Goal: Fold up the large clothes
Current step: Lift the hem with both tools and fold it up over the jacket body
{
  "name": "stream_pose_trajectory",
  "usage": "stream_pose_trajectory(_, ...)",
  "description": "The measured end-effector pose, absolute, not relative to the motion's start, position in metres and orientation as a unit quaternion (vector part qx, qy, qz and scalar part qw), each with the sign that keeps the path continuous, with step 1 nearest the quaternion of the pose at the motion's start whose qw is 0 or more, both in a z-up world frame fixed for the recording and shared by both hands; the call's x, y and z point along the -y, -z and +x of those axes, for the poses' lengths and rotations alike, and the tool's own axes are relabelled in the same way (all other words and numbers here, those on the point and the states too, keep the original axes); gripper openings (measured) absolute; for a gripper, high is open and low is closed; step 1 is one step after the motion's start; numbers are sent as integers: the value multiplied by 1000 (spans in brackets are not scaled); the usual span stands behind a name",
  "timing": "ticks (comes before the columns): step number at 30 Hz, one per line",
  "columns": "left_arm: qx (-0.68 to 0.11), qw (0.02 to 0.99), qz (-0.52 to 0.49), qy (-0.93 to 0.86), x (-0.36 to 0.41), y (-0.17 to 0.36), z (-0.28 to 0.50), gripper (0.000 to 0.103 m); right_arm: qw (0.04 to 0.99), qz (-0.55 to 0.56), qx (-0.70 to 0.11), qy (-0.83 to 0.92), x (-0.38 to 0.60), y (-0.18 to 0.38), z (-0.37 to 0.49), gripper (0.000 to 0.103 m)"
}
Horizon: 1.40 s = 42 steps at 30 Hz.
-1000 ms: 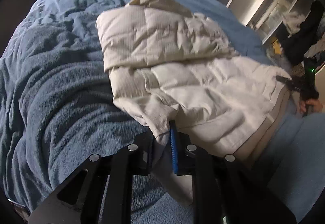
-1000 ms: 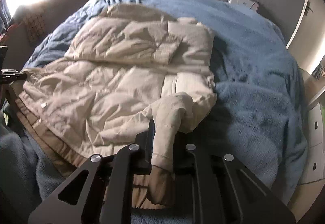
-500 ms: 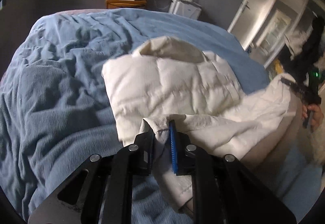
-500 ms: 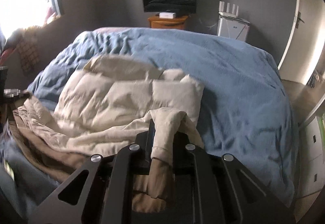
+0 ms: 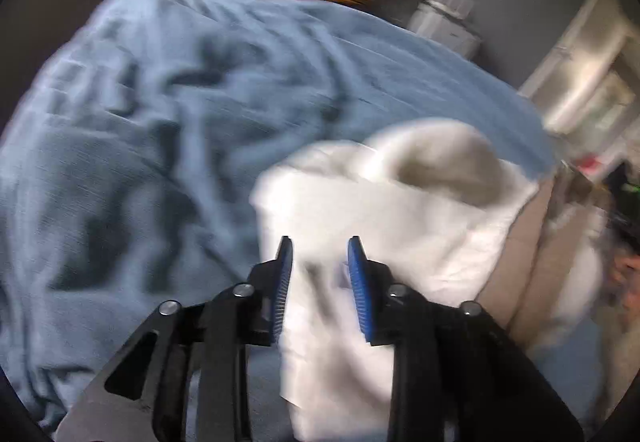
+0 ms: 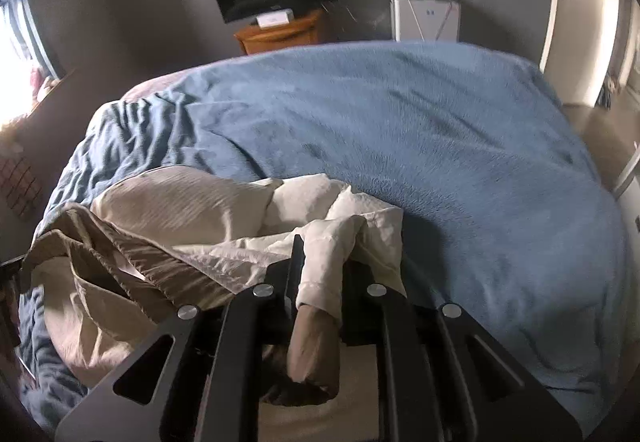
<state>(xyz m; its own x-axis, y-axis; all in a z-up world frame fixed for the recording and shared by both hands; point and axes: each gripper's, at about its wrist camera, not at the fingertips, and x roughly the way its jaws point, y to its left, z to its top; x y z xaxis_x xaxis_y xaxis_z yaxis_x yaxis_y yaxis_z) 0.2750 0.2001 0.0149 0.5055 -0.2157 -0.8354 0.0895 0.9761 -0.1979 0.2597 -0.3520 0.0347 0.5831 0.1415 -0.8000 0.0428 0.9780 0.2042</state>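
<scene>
One cream quilted puffer jacket (image 6: 180, 201) lies bunched on the rumpled blue fleece bedspread (image 6: 460, 145), its near end carried over itself, apparently for a fold. The right gripper (image 6: 320, 262) pinches a cuff (tan lining showing), while the left gripper (image 5: 320, 266), jaws opening, has jacket fabric loose between its two blue pads (image 5: 358, 282).

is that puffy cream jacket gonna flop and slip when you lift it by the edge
Probably floppy: the jacket sags in loose folds on the blanket. Likely light, since it looks puffy and quilted. The shell looks smooth, so it may slip; the left gripper is opening, cloth loose between its fingers.
</scene>
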Motion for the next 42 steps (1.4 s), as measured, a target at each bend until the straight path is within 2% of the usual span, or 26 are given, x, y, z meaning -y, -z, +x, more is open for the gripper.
stream_pose_trajectory(3, -486, 864, -107, 75, -223, -16, 285, 32, 874, 119, -470, -23, 355, -18, 276, 13)
stream_pose_trajectory(6, -476, 872, -95, 68, -227, -22, 281, 42, 871, 125, -475, -31, 355, -12, 283, 23)
stream_pose_trajectory(10, -453, 883, -80, 87, -212, -34, 265, 64, 874, 165, -454, -48, 364, -20, 277, 53)
stream_pose_trajectory(11, -450, 885, -76, 92, -207, -36, 262, 68, 877, 173, -446, -53, 366, -24, 274, 56)
stream_pose_trajectory(13, -443, 887, -63, 110, -190, -39, 252, 70, 886, 162, -432, -40, 368, -35, 264, 78)
stream_pose_trajectory(15, -442, 886, -51, 134, -171, -41, 239, 74, 906, 125, -404, -19, 366, -51, 248, 86)
stream_pose_trajectory(18, -441, 882, -26, 165, -142, -40, 224, 75, 917, 75, -391, -25, 358, -61, 224, 87)
stream_pose_trajectory(25, -449, 862, 40, 232, -74, -29, 192, 79, 887, 5, -451, -101, 309, -27, 168, 87)
stream_pose_trajectory(32, -480, 838, 60, 251, -40, -1, 182, 82, 853, -1, -504, -133, 279, 21, 139, 87)
stream_pose_trajectory(42, -485, 839, 87, 232, -27, 26, 185, 87, 848, -8, -516, -122, 272, 42, 147, 89)
